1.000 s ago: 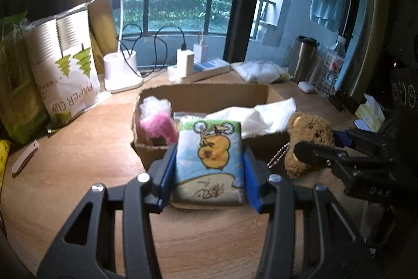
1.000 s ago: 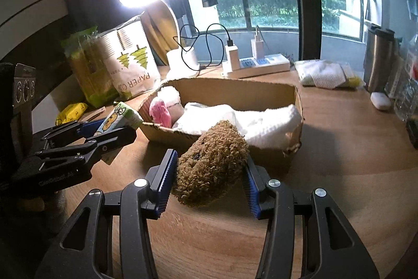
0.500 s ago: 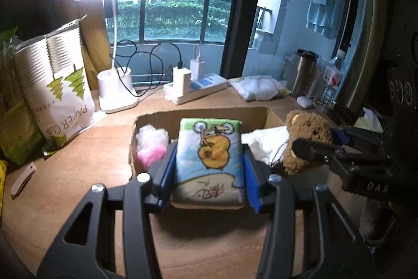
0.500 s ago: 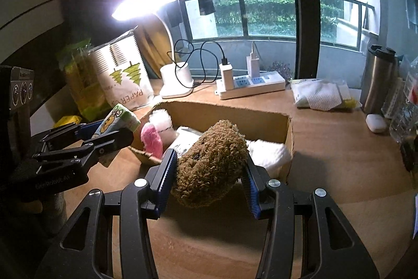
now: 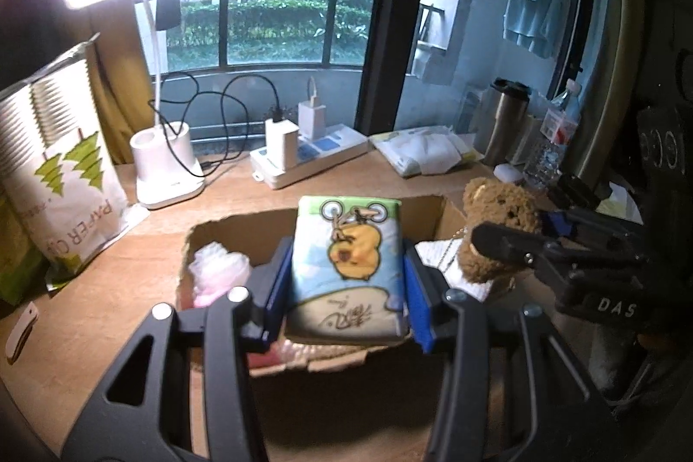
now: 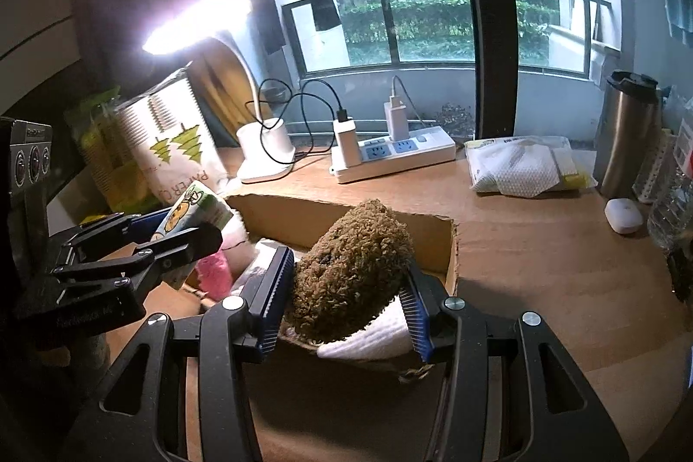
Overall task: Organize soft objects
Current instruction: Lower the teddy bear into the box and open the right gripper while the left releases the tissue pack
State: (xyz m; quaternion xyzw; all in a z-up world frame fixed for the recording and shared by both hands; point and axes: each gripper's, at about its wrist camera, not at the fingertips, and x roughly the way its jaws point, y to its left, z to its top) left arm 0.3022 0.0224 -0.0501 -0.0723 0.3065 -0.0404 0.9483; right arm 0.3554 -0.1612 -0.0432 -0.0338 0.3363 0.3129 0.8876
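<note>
Holding a tissue pack [image 5: 346, 267] clamped in your left gripper [image 5: 344, 291] and a brown teddy bear [image 6: 351, 271] squeezed in your right gripper [image 6: 344, 299], you have both raised over the open cardboard box [image 6: 450, 254] on the desk [image 6: 541, 245].

Looking like a lived-in home desk by a balcony window: lit white desk lamp [image 5: 164, 141] glowing ahead-left, white power strip [image 6: 394, 154] with chargers ahead, laundry hanging outside, steel travel mug [image 6: 628, 133] standing ahead-right.
</note>
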